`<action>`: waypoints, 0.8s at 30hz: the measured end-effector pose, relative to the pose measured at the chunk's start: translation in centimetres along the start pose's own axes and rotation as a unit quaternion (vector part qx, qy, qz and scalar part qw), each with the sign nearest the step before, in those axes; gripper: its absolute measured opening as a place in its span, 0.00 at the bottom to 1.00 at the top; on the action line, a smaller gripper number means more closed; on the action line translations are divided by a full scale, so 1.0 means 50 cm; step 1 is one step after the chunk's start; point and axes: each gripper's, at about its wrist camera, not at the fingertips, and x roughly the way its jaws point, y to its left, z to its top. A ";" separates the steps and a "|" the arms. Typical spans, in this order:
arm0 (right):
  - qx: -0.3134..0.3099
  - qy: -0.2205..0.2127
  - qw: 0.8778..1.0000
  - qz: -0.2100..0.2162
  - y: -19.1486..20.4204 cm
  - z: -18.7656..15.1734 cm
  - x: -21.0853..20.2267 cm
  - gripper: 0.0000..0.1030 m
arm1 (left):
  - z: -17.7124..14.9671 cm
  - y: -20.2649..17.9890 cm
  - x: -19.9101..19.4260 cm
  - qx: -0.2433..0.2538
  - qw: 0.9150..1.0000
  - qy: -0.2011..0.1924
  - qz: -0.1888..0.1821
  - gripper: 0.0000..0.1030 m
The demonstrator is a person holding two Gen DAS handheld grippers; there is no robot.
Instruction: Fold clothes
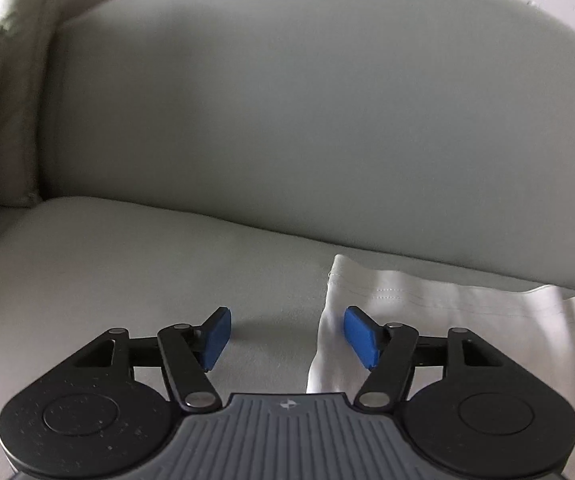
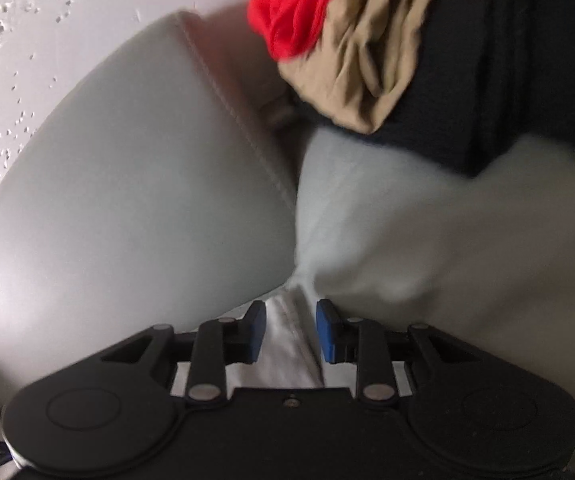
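Two wrist views, low over a sofa.
Left faces the backrest (image 1: 307, 120) closely; right angles toward piled clothes (image 2: 387, 40); both share the white garment (image 1: 427, 320).

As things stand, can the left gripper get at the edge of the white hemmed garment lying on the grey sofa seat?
Probably yes: the left gripper is open, and the white hemmed garment already has its edge between the blue pads, with nothing in the way.
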 end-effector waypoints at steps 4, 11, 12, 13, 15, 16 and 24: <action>-0.013 -0.014 1.000 0.001 0.012 -0.001 -0.037 0.24 | 0.004 -0.030 0.007 0.043 0.999 -0.014 -0.028 0.40; -0.035 -0.038 0.999 0.003 0.033 -0.002 -0.101 0.04 | -0.013 -0.086 -0.001 0.140 0.986 -0.050 0.071 0.03; -0.038 -0.041 0.998 0.003 0.036 -0.002 -0.110 0.04 | -0.017 -0.085 0.002 0.140 0.985 -0.050 0.085 0.04; -0.041 -0.045 0.998 0.003 0.039 -0.002 -0.119 0.04 | -0.022 -0.086 0.004 0.143 0.984 -0.049 0.092 0.04; -0.047 -0.052 0.998 0.003 0.045 -0.002 -0.138 0.04 | -0.029 -0.103 0.001 0.170 0.978 -0.052 0.110 0.04; -0.051 -0.055 0.997 0.004 0.048 -0.002 -0.147 0.04 | -0.031 -0.107 -0.009 0.175 0.977 -0.053 0.112 0.06; -0.076 -0.083 0.994 0.005 0.071 -0.004 -0.220 0.19 | -0.038 -0.043 -0.224 0.101 0.988 -0.110 0.047 0.17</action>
